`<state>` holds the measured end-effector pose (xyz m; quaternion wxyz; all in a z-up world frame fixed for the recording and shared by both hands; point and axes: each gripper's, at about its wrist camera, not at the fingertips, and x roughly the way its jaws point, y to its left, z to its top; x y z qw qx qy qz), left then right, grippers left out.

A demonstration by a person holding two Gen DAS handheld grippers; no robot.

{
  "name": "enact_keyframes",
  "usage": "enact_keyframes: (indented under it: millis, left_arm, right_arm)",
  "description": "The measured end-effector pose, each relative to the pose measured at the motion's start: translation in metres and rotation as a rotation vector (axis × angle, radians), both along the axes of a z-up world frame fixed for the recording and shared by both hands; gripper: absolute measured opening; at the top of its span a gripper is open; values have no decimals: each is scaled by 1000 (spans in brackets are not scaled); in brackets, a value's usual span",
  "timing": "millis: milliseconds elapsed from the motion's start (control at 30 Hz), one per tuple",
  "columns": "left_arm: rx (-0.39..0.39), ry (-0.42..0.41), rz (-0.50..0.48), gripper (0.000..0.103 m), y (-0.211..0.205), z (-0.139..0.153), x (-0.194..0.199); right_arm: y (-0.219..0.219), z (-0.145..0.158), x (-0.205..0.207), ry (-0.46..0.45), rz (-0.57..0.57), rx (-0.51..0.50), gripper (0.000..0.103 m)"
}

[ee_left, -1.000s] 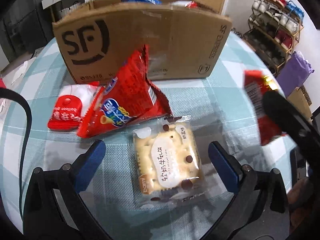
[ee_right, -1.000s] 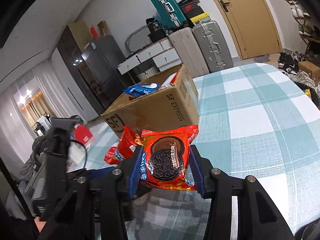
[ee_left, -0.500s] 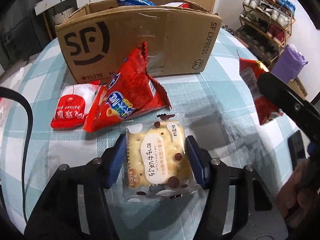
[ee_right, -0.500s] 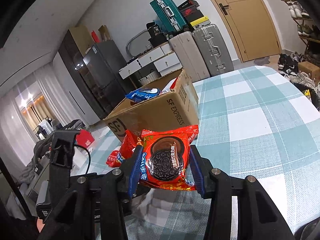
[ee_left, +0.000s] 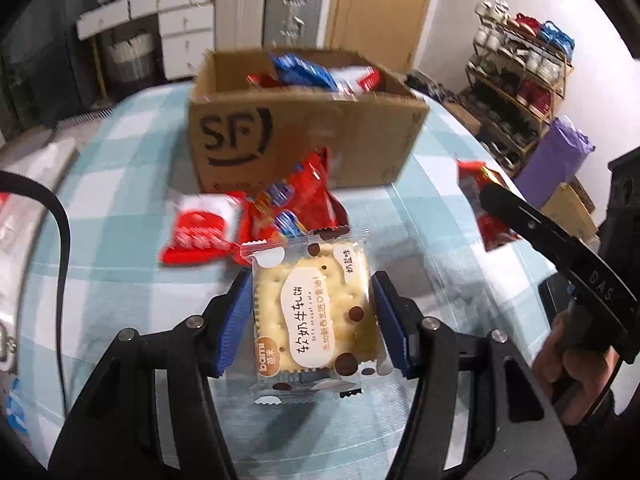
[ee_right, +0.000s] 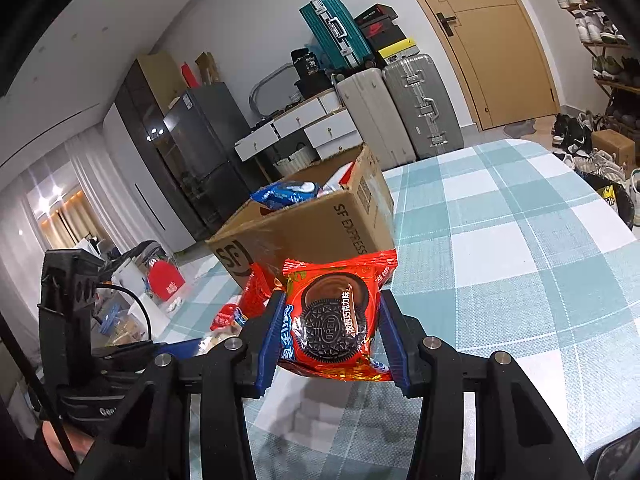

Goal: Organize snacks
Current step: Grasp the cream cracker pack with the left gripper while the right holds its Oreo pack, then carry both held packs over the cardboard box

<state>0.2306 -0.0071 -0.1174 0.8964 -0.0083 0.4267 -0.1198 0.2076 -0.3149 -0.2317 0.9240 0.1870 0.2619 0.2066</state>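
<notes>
**Both claws carry snack packets above the checked table**

The left gripper (ee_left: 312, 314) pinches a clear "bami" cracker packet (ee_left: 312, 312); the right gripper (ee_right: 332, 334) pinches a red foil Oreo packet (ee_right: 338, 316). Behind stands a brown cardboard "SF EXPRESS" box (ee_left: 340, 136) on teal-and-white checked tablecloth (ee_right: 520, 248); suitcases (ee_right: 420, 104) line the wall

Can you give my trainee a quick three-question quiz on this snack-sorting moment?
1. True or false: the left gripper holds the cracker packet.
2. What does the right gripper hold? A) blue packet B) red Oreo packet C) nothing
3. Where do the loose red snack bags lie relative to the cardboard box?

Key:
1. True; its pads press both sides of the packet.
2. B.
3. On the checked tablecloth against the front of the box, which already holds packets.
</notes>
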Motion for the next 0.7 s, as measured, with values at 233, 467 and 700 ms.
enact_keyframes:
  millis: [233, 467, 700]
  left_arm:
    - [-4, -81, 1, 57, 14, 41, -3]
    - [13, -179, -24, 57, 21, 105, 6]
    - [-37, -166, -28, 57, 40, 163, 38]
  right_arm:
    - [8, 41, -5, -56, 50, -38, 45]
    - [19, 100, 8, -77, 174, -3, 45]
    - [20, 166, 42, -71, 208, 54, 45]
